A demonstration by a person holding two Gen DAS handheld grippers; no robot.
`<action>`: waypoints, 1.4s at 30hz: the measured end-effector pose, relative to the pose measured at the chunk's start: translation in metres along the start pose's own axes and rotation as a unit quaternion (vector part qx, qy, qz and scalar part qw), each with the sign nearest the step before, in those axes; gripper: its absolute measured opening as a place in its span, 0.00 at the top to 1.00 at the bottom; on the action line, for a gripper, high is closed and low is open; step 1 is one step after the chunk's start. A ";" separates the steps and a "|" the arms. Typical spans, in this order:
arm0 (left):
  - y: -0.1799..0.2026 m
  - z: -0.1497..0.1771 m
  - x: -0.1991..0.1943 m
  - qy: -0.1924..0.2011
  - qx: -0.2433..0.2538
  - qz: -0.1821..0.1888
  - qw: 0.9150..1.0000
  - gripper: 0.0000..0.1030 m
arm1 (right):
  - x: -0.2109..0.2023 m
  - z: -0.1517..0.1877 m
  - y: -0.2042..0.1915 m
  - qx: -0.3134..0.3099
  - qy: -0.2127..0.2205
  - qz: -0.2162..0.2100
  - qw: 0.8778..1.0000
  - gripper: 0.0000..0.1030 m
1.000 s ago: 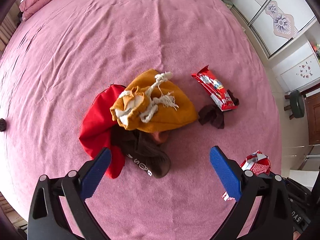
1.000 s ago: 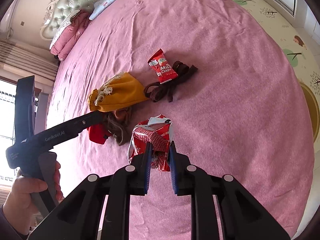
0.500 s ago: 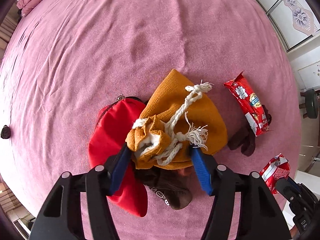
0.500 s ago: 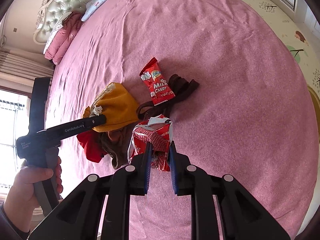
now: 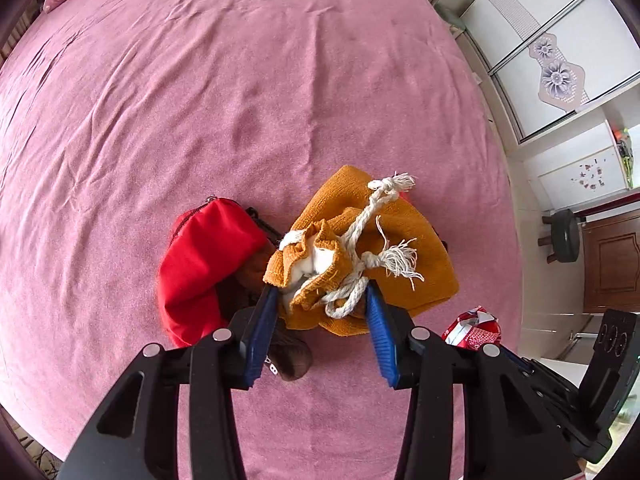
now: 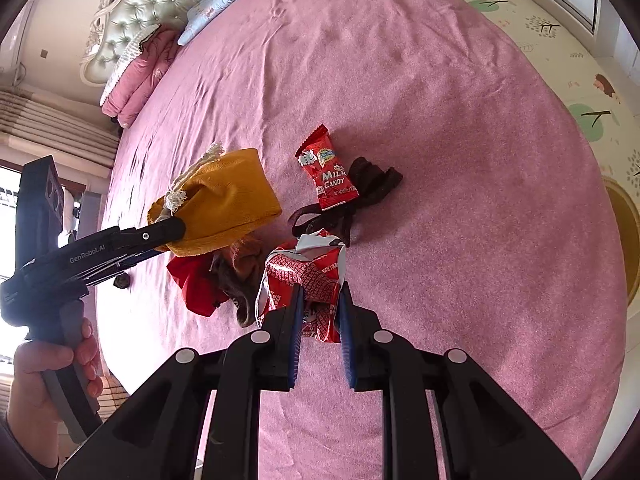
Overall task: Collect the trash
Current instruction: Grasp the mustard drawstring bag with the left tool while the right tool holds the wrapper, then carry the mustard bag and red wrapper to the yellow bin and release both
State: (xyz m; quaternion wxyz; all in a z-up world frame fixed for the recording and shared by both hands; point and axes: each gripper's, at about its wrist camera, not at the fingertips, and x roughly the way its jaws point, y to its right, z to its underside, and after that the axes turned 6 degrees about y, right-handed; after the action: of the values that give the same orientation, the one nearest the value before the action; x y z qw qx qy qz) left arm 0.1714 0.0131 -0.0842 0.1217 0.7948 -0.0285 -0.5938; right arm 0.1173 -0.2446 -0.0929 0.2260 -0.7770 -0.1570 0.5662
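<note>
Two blue fingers [image 5: 272, 316] of the left gripper [image 5: 320, 304] pinched the gathered neck of the knitted mustard pouch [image 5: 408, 264], its frayed cotton cord [image 5: 372, 216] at 12 o'clock; grip cloth, not cord. From the right wrist, the right gripper [image 6: 320, 300] clamped a crinkly foil wrapper [image 6: 304, 272]; the flat candy packet [image 6: 330, 176] lay on the bed [image 6: 460, 160] at 12 o'clock.

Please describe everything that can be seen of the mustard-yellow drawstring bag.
The mustard-yellow drawstring bag looks like soft corduroy-type cloth with a white lining at its gathered mouth and a frayed white rope knotted around it. It lies on the pink bedspread, overlapping a red pouch and brown cloth. The left claw has its blue pads on both sides of the mouth.
</note>
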 end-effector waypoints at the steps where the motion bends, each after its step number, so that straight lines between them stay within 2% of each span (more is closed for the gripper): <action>1: 0.007 0.002 -0.004 0.001 0.002 0.004 1.000 0.57 | -0.006 0.001 0.002 0.001 0.005 0.001 1.000 0.84; 8: 0.058 0.026 -0.012 -0.003 0.025 0.028 0.999 0.57 | -0.054 0.008 0.035 0.018 0.040 0.019 0.999 0.84; 19: 0.182 0.055 0.012 -0.023 0.086 0.066 0.994 0.57 | -0.119 0.023 0.126 0.069 0.086 0.067 0.992 0.84; 28: 0.287 0.071 0.052 -0.050 0.143 0.084 0.985 0.57 | -0.160 0.030 0.214 0.140 0.123 0.113 0.976 0.84; 34: 0.361 0.078 0.083 -0.062 0.189 0.097 0.975 0.57 | -0.177 0.026 0.271 0.171 0.139 0.150 0.964 0.84; 42: 0.434 0.081 0.119 -0.073 0.223 0.111 0.966 0.57 | -0.188 0.020 0.323 0.198 0.155 0.182 0.950 0.84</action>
State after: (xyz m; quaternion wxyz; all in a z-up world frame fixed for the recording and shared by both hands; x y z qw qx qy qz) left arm 0.1719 -0.4423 -0.1183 0.0042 0.7480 -0.2566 -0.6121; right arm 0.0365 -0.6097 -0.1165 0.2899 -0.8102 0.1400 0.4898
